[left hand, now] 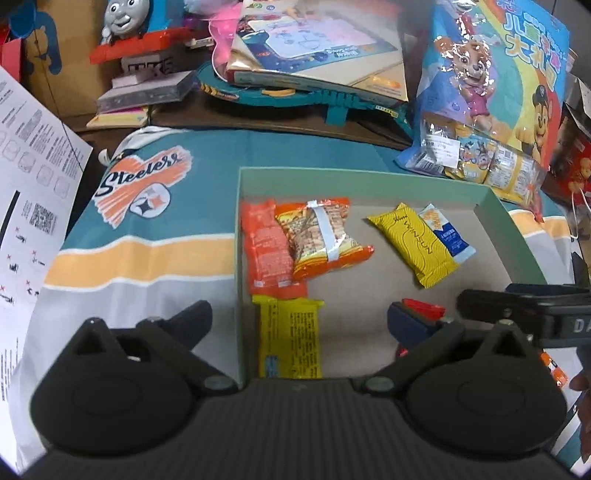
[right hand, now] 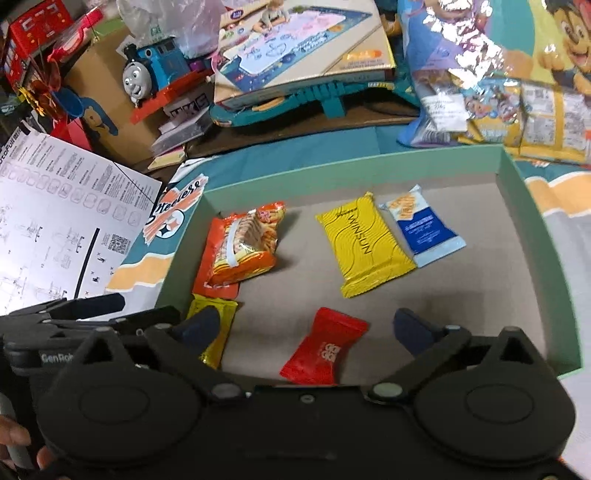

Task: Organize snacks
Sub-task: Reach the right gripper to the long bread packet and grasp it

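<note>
A shallow green-rimmed box (left hand: 369, 173) (right hand: 351, 166) holds several snack packets. An orange packet (left hand: 264, 247) and an orange biscuit pack (left hand: 325, 236) (right hand: 243, 243) lie at its left. A yellow pack (left hand: 413, 243) (right hand: 365, 243) and a blue-white pack (left hand: 447, 232) (right hand: 424, 229) lie to the right. My left gripper (left hand: 301, 321) is open above a second yellow packet (left hand: 288, 336) (right hand: 214, 332) in the near left corner, its pads clear of it. My right gripper (right hand: 306, 328) is open, with a red packet (right hand: 325, 347) (left hand: 423, 308) lying free on the box floor between its fingers.
The box rests on a teal cloth (left hand: 147, 184) with an orange logo. Behind stand a toy train (left hand: 125, 22), a flat game box (left hand: 314, 48) and a large cartoon snack bag (left hand: 491, 92). A printed sheet (left hand: 33, 166) lies at the left.
</note>
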Available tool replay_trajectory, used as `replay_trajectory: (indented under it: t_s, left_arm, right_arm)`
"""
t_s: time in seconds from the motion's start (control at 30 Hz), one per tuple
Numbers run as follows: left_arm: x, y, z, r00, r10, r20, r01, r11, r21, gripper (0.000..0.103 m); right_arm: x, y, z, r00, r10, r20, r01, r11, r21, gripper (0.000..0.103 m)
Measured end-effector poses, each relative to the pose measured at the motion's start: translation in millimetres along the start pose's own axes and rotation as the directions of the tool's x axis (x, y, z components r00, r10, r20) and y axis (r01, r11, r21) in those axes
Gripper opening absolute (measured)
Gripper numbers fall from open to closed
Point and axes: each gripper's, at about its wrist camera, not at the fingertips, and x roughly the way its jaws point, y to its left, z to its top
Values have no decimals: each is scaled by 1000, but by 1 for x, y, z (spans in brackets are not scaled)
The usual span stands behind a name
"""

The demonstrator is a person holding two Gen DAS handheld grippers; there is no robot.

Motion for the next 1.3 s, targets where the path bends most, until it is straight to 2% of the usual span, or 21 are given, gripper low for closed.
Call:
replay_trajectory:
  t_s: [0.27,0.57,0.93,1.0,1.17,1.23,1.3]
  left_arm:
    - [-15,-12,-13,1000,5,-7,-5,1000,23,103]
    - [-39,-33,-32,1000,-13,-3,14,998,57,103]
    - [-29,-95,-77,991,-80,-105,94,986,138,103]
    - [-24,-110,-86,988,-84,-126,105,980,172,103]
    - [-9,-140,-108,980,-83,-181,125,963,237,103]
    - [-1,-150,-117,977,-74,-202,125,959,256,103]
    - [7,-158,-123,970,-74,-230,136,955,265,103]
  right_arm:
    - [-26,-5,-11,1000,-19,24,19,1000,-2,103]
    - [-74,-23,-32,997,-27,71,26,999,19,103]
    - [-114,-79,-76,994,-95,56,90,992,89,103]
    - [-117,-88,-84,994,-93,49,88,990,108,99]
    - [-108,-93,-97,998,-59,14,57,993,100,68]
    - [-104,-95,-100,999,-51,11,49,993,108,63]
    - [-102,-98,-102,999,-45,12,43,992,120,63]
